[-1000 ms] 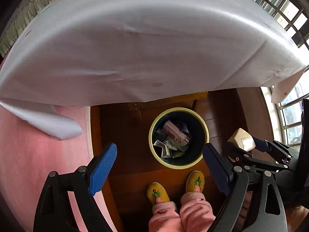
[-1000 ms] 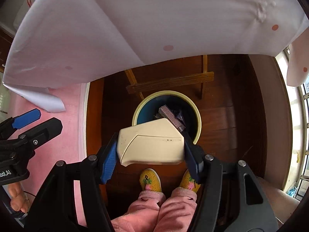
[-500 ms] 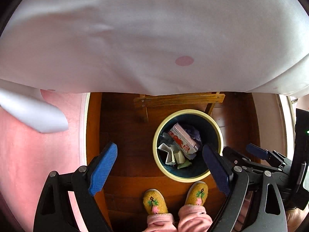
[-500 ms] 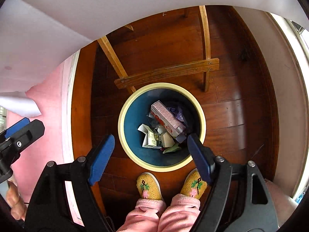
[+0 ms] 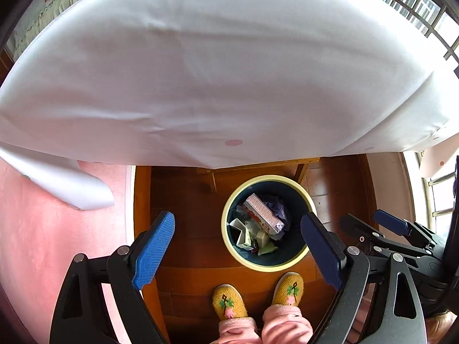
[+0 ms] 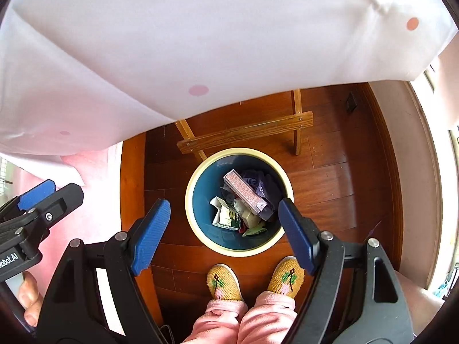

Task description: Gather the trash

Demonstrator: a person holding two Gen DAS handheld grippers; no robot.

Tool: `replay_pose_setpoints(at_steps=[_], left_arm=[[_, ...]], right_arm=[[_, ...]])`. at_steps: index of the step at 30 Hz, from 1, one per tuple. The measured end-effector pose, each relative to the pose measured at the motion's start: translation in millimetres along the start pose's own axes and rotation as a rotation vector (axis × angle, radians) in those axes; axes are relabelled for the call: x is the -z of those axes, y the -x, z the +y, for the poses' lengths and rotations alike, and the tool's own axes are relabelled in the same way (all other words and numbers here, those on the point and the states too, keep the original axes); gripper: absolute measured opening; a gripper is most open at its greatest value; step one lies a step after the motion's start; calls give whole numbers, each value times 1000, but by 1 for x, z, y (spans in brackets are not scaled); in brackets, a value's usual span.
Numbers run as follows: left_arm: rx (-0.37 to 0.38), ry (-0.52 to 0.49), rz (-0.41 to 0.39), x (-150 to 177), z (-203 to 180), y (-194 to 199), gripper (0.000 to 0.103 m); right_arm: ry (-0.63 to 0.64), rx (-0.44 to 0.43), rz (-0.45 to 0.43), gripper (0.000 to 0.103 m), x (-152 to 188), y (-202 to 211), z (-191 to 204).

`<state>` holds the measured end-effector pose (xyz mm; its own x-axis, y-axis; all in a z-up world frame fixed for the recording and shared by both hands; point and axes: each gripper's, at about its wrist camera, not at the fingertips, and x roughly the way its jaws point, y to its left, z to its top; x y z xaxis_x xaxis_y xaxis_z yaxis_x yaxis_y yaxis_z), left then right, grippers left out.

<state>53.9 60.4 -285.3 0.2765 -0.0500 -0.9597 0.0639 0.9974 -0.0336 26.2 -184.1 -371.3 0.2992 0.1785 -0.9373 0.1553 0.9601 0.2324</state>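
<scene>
A round bin (image 5: 298, 261) (image 6: 198, 229), blue inside with a cream rim, stands on the wooden floor below both grippers. Inside lie a pink carton (image 5: 262, 213) (image 6: 243, 192), a purple wrapper (image 6: 265, 185), small white and green boxes (image 6: 225, 218) and a cream carton (image 6: 249, 219). My left gripper (image 5: 239, 250) hangs open above the bin's left side, nothing between its blue pads. My right gripper (image 6: 226, 233) is open too, directly over the bin and holding nothing. It also shows at the right of the left wrist view (image 5: 373, 226).
A white tablecloth (image 5: 215, 71) (image 6: 186, 37) with pink dots overhangs the table's edge above the bin. A wooden table crossbar (image 6: 243, 134) sits behind the bin. The person's yellow slippers (image 6: 225, 282) and pink trouser legs stand just before it. A pink rug (image 5: 57, 229) lies left.
The cream carton was in my right gripper one second ago; the gripper opened and the carton now lies in the bin. Both grippers have since risen, showing more tablecloth.
</scene>
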Motion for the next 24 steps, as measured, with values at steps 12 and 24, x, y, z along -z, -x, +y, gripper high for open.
replay_pose_setpoints(at_steps=[12, 24], left_arm=[[24, -30, -61, -23, -7, 107, 91], [-6, -1, -123, -61, 12, 229, 91]], right_arm=[[-37, 13, -39, 76, -23, 112, 26], [33, 40, -160, 76, -53, 248, 67]])
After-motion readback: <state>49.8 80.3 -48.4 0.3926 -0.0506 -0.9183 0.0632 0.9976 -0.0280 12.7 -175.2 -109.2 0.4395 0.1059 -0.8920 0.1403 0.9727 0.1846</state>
